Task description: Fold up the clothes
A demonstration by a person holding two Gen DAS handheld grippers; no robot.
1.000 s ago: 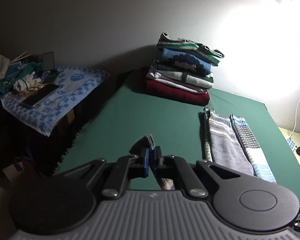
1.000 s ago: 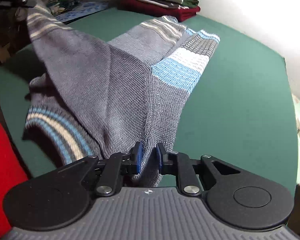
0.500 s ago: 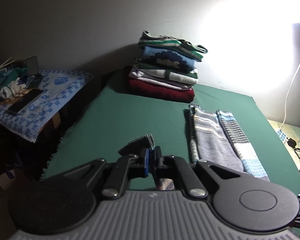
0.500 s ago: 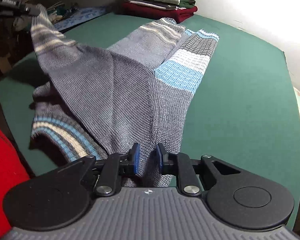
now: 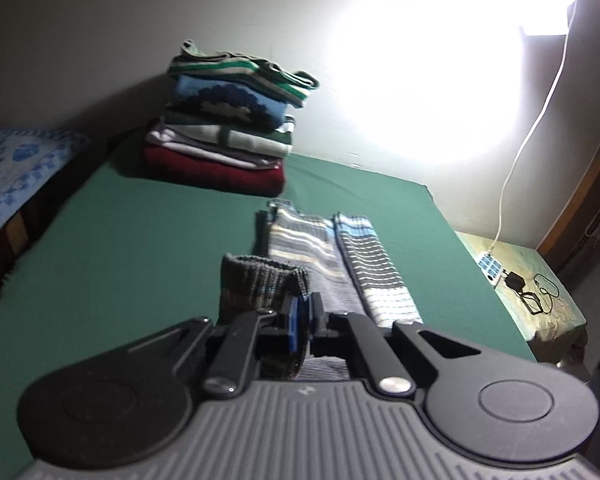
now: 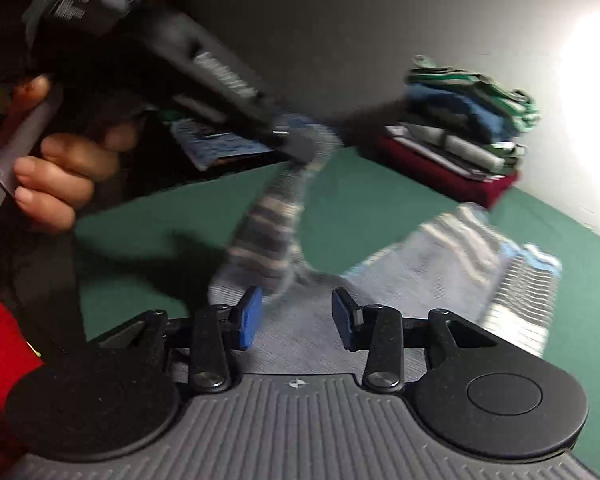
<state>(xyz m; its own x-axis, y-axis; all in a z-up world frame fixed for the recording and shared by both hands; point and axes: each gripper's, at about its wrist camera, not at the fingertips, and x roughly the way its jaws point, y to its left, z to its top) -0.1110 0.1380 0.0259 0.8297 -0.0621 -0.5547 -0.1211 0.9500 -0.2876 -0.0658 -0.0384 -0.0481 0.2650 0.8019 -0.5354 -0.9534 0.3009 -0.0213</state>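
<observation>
**A:** Where's your grey knitted sweater with blue and cream stripes [image 5: 320,256]?

**B:** Most of it lies lengthwise on the green cloth-covered table [image 5: 140,240], in front of the stack of folded clothes [image 5: 228,120] by the wall. One striped sleeve [image 6: 276,216] is lifted off the table.

**A:** What has it?

**B:** Your left gripper [image 5: 304,312]. Its blue pads are pressed together on the ribbed cuff [image 5: 260,280], and your left hand [image 6: 60,160] is wrapped round the handle.

**A:** And your right gripper [image 6: 296,316]?

**B:** Its jaws have just been opening. They stand about halfway apart over the sweater's body, gripping nothing, though the picture is blurred.
</observation>
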